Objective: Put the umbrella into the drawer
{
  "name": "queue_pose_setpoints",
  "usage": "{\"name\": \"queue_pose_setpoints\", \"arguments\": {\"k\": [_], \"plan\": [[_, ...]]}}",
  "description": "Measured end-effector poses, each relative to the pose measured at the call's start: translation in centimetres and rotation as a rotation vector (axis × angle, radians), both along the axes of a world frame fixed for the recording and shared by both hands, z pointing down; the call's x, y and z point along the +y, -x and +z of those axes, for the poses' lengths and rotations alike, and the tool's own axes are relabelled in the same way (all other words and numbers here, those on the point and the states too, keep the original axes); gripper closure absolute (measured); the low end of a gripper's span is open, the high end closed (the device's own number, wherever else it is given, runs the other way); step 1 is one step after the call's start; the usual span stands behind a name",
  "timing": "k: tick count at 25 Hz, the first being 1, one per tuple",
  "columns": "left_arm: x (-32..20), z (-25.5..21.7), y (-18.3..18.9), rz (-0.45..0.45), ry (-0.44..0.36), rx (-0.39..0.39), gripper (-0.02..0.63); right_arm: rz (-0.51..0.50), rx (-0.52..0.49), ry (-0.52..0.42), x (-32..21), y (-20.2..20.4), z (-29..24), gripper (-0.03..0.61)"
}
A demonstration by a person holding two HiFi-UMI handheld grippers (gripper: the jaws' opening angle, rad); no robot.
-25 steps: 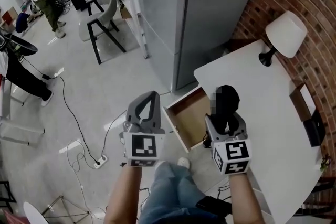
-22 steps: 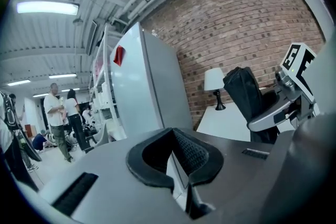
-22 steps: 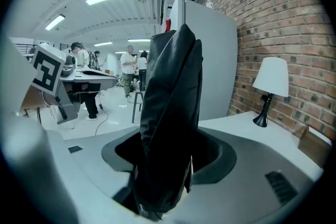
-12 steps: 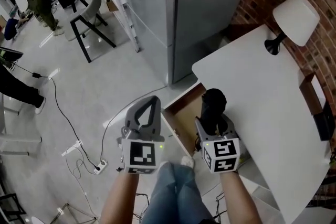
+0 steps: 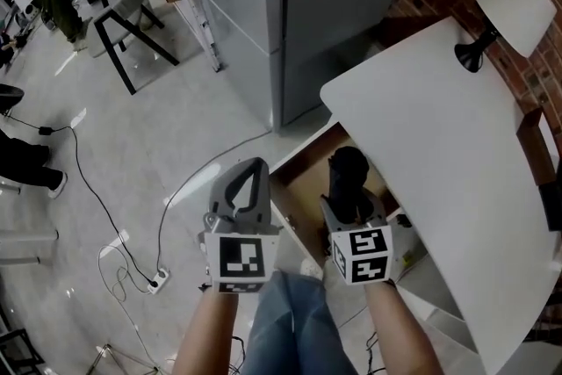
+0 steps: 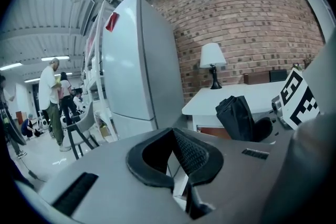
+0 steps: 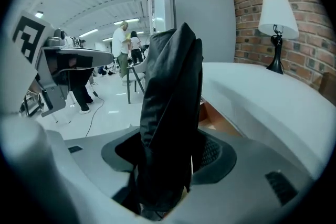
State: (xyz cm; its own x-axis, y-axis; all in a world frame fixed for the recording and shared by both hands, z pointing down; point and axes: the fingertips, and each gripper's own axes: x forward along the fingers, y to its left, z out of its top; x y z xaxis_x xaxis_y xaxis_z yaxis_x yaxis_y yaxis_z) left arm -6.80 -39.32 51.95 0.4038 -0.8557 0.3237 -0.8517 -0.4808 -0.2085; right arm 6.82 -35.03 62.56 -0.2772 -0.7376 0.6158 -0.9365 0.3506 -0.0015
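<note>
In the head view my right gripper (image 5: 351, 193) is shut on a folded black umbrella (image 5: 348, 173), which stands up out of the jaws over the open wooden drawer (image 5: 306, 182) under the white table (image 5: 439, 145). The right gripper view shows the umbrella (image 7: 170, 86) filling the jaws of that gripper (image 7: 169, 150), with the drawer (image 7: 212, 115) behind it. My left gripper (image 5: 255, 166) hangs left of the drawer's front, shut and holding nothing. In the left gripper view its tips (image 6: 172, 131) meet, and the umbrella (image 6: 239, 117) shows at the right.
A tall grey cabinet (image 5: 290, 4) stands just behind the drawer. A white lamp (image 5: 518, 0) sits on the table's far corner by the brick wall. A chair (image 5: 132, 22) and people are at the back left; a cable and power strip (image 5: 154, 281) lie on the floor.
Both grippers have sunk lower. The umbrella has come down from in front of the table edge to over the open drawer. The left gripper stays shut and empty.
</note>
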Motion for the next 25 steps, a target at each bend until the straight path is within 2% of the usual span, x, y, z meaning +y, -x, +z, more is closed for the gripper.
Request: {"name": "queue_pose_setpoints", "arguments": {"k": [8,18,25], "plan": [[-0.5,4.3,-0.5,-0.003,0.027,0.013,0.612,0.064,-0.007,0.041,-2.4,-0.7,5.7,0.33],[-0.6,8.2,-0.3,-0.008,0.096,0.012,0.612,0.105,0.111,0.168,-4.6,-1.3,11.9,0.33],[-1.4,9.8,0.5,-0.038,0.138,0.027,0.612,0.151,0.147,0.259,-6.7,-1.8,14.4,0.325]]}}
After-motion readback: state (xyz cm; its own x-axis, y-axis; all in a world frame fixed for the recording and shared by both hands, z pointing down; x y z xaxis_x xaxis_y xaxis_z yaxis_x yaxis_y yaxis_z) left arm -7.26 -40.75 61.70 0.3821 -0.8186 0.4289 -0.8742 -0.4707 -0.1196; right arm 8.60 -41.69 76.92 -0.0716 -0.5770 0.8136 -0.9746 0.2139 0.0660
